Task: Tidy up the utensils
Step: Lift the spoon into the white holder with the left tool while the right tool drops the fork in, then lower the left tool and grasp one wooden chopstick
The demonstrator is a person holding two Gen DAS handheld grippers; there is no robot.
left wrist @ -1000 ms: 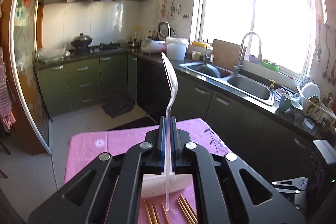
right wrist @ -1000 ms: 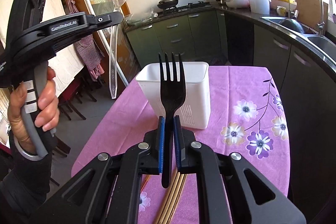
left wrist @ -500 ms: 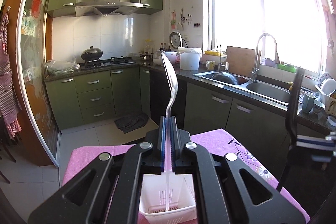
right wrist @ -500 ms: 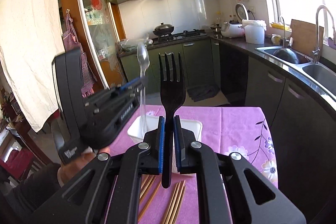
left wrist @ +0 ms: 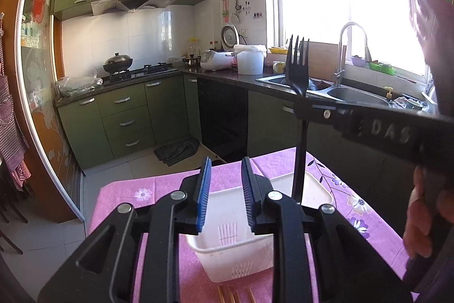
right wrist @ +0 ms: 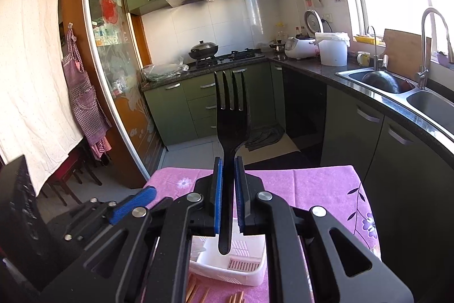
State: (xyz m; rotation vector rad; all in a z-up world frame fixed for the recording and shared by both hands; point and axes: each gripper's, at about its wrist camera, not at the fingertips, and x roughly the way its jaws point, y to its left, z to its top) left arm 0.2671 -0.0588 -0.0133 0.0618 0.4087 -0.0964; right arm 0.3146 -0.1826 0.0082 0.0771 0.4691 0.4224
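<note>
My left tool has just spread apart, nothing between its pads, while my right tool clamps the black fork upright above the white basket, handle down for dropping in.

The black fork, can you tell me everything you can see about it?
The fork is plain black and looks like plastic, with four long tines on a broad head and a slim handle. It stands upright, tines up. The right gripper is shut on its handle, blue fingers pressing both sides. Its lower end hangs above the white basket on the pink tablecloth.
</note>
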